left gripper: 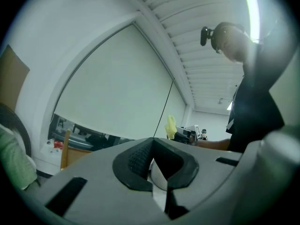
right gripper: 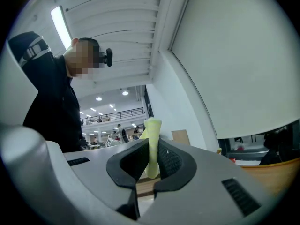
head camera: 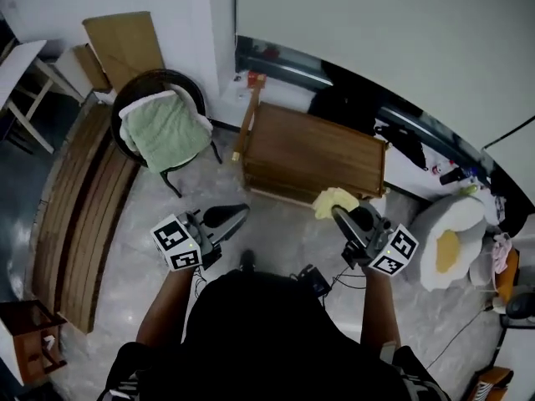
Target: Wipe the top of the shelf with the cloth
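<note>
Head view: the shelf (head camera: pixel 313 153) stands on the floor at 12 o'clock from the person, its wooden top running roughly from 10 to 4 o'clock. The right tongs (head camera: pixel 337 211) are held off its near edge toward the 4 o'clock end, with the yellow cloth (head camera: pixel 333 199) bunched at their tip. They are the nearer pair, so I judge the wipe starts from that end. The left tongs (head camera: pixel 238 213) hang at 8 o'clock of the shelf, clear of it. At 10 o'clock a round chair (head camera: pixel 134 98) holds a green towel (head camera: pixel 167 130).

Left gripper view: the left tongs (left gripper: pixel 152 142) are drawn together at the tip with nothing between them.

Right gripper view: the right tongs (right gripper: pixel 151 146) are clamped on the cloth (right gripper: pixel 152 130), which stands up between the pads. The shelf's wood (right gripper: pixel 276 172) shows at 4 o'clock.
</note>
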